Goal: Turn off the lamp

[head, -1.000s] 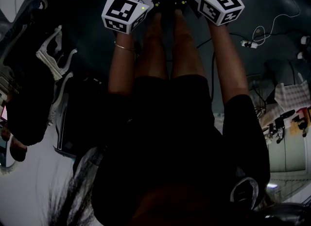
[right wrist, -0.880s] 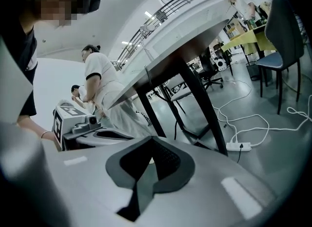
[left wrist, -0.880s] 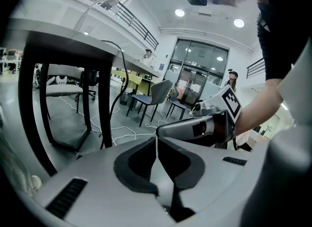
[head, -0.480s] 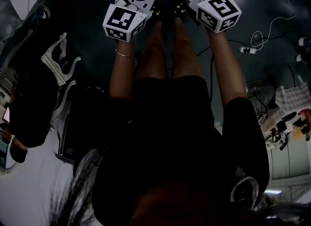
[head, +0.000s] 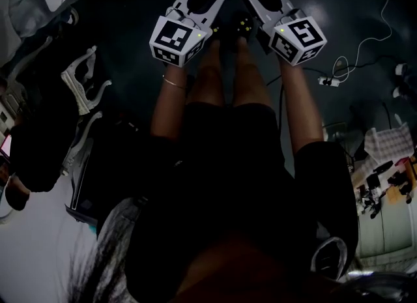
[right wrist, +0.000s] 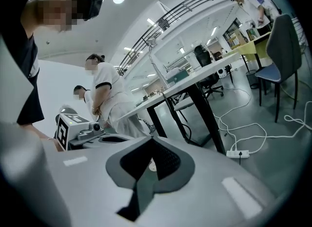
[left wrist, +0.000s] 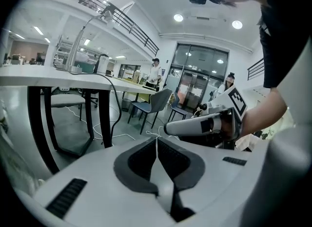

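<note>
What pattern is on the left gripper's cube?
The cube bears a black-and-white square marker, clearest in the head view.

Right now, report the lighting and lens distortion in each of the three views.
Head view: underexposed, nearly black; only the marker cubes, left and right, stand out. Left gripper view: bright, even ceiling light; fisheye bows the table; corners vignetted. Right gripper view: equally bright; the lens curves the railing; edges darkened.

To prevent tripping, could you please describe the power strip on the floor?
In the right gripper view, find the long table with black legs. The power strip lies on the floor beside its nearest leg. Unlike the looping cables around it, it is a short white bar.
</note>
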`<state>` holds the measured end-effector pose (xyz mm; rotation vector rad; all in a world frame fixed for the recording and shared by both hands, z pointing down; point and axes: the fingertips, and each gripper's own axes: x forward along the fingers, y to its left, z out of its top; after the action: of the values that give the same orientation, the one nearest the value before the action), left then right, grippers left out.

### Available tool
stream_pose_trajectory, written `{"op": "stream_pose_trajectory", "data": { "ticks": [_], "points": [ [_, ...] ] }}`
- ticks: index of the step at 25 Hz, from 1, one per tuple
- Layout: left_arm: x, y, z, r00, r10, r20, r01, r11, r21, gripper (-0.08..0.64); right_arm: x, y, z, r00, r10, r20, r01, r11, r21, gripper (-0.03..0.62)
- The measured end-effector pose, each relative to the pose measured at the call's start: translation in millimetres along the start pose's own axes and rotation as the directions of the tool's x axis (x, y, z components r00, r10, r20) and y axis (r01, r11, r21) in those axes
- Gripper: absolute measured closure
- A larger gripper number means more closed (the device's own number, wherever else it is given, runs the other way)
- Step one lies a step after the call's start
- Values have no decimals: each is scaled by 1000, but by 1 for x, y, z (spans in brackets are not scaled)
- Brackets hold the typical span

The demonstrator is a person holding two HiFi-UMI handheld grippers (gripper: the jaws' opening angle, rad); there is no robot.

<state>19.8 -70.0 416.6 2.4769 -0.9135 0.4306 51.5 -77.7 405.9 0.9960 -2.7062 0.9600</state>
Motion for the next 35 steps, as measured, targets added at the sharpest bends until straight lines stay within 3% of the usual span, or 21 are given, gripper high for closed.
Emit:
{"op": "stream_pose_trajectory", "data": {
  "ticks": [10, 18, 30, 35],
  "points": [
    [-22, -19, 48, 998, -30, 46, 28, 998, 59, 541, -24, 31, 28, 998, -28, 48, 28, 1000, 2, 592],
    [-37, -26, 82, 997, -19, 80, 14, 998, 58, 541, -39, 45, 65, 992, -49, 115, 52, 998, -21, 592],
    [-48, -43, 155, 986, -87, 142, 67, 987, 145, 541, -48, 70, 123, 978, -42, 204, 51, 998, -42, 591],
    [-54, -54, 165, 983, -117, 138, 92, 980, 175, 541, -56, 79, 139, 972, -32, 235, 47, 997, -59, 592]
  ]
}}
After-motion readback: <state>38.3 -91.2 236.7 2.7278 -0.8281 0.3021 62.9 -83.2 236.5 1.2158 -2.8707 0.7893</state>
